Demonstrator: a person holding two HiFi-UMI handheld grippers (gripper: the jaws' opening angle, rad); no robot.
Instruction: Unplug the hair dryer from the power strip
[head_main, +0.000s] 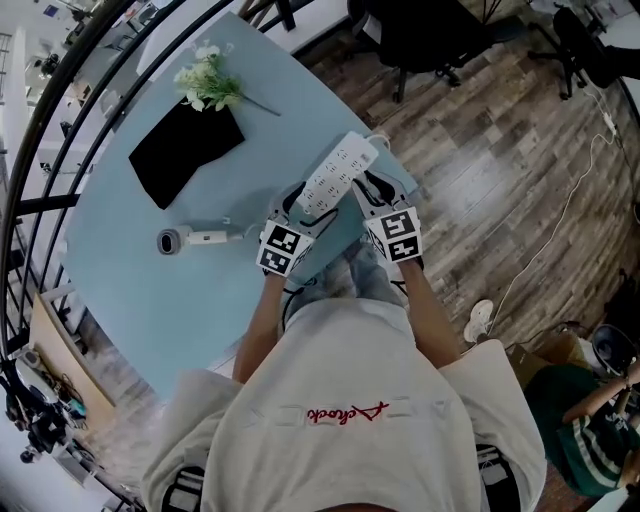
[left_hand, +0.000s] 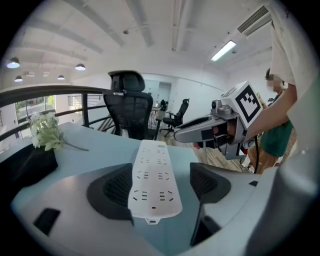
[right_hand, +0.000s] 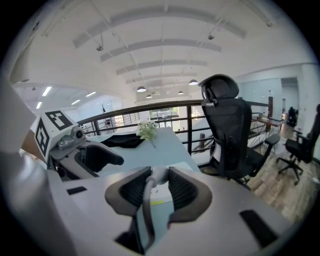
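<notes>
Red script runs across the back of the person's shirt (head_main: 347, 412). It appears upside down in the head view, and its letters cannot be read with certainty. The cube on the left gripper (left_hand: 161, 182) carries black-and-white square markers (head_main: 284, 247), and so does the cube on the right gripper (right_hand: 157, 187), with its markers (head_main: 399, 233) facing up. These are coded patterns, not letters. The power strip (left_hand: 154, 177) shows only socket slots and no legible print. A thin yellow label (right_hand: 156, 202) lies just past the right gripper's jaws, too small to read.
</notes>
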